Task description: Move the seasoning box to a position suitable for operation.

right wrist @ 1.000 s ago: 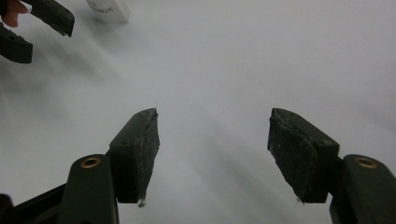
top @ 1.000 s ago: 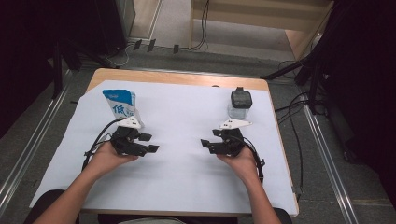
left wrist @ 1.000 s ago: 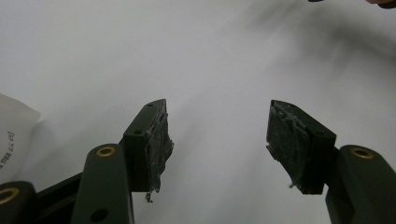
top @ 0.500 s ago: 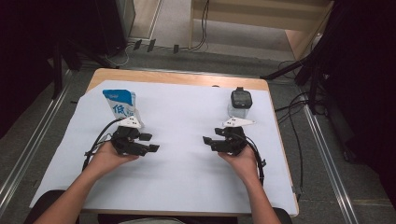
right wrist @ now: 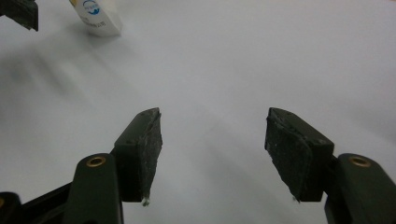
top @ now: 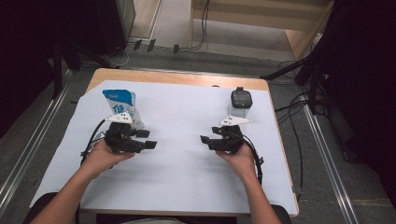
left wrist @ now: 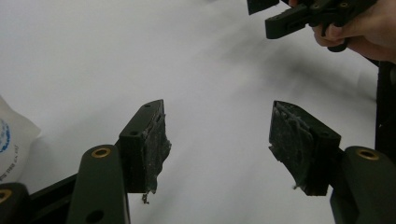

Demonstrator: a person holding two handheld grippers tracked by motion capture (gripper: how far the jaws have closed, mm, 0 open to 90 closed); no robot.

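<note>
Left gripper (top: 145, 139) jaws wide, just opening further, nothing between, milk pouch (top: 122, 107) just behind its fingers, lower half hidden, right gripper (top: 208, 141) jaws wide, empty, dark-capped clear container (top: 240, 101) behind, contents unclear, white sheet (top: 182, 163) beneath.

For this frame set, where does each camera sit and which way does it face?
High view: above the person's side, looking forward and down on the white-covered table; both forearms, left gripper and right gripper.
Left gripper view: rides the left gripper, looking across the sheet past its open jaws; the right gripper shows top right.
Right gripper view: rides the right gripper, open jaws over bare sheet.
Shared: the blue-and-white pouch shows in all three views.
</note>
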